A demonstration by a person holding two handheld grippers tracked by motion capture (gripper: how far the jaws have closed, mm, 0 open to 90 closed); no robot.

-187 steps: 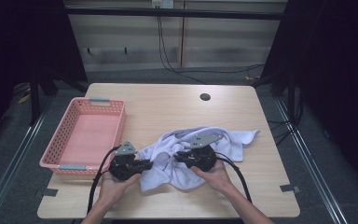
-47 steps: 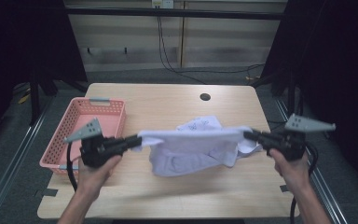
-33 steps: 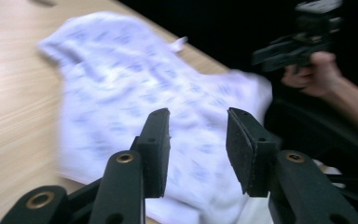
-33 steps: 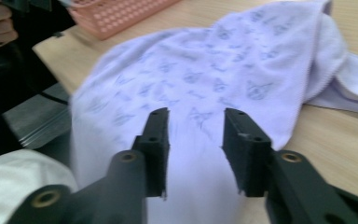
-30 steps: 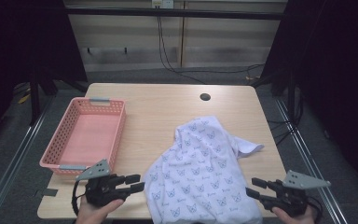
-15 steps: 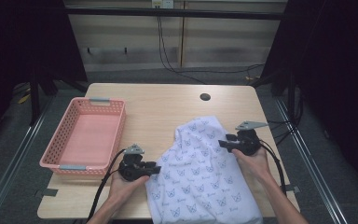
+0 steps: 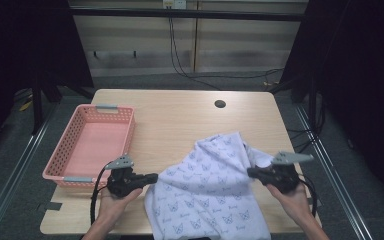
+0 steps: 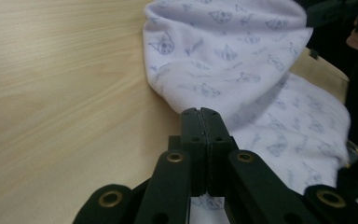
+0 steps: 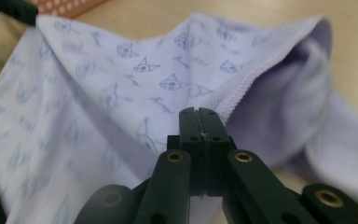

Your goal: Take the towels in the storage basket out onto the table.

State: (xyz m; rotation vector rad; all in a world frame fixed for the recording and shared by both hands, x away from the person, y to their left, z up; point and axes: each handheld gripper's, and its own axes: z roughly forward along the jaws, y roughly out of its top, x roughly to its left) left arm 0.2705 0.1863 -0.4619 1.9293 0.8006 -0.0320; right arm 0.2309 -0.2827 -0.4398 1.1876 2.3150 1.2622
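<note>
A white cotton garment printed with small blue cat faces (image 7: 210, 190) is being held at two opposite edges, apparently so that it can be spread flat or folded. The left gripper (image 7: 150, 177) is being kept low over the light wooden table (image 7: 180, 115), its jaws pressed together on the cloth's near edge, which is emerging directly ahead of its tips in the left gripper view (image 8: 223, 56). The right gripper (image 7: 252, 172) is likewise being clamped on a stitched hem (image 9: 242, 93), with the fabric fanning away in front of and to the left of its jaws. Between the two grippers the garment is being draped across the table, its lower part hanging over the near edge. A pink plastic mesh basket (image 7: 65, 150) is sitting just beyond the left gripper, probably awaiting the cloth.
</note>
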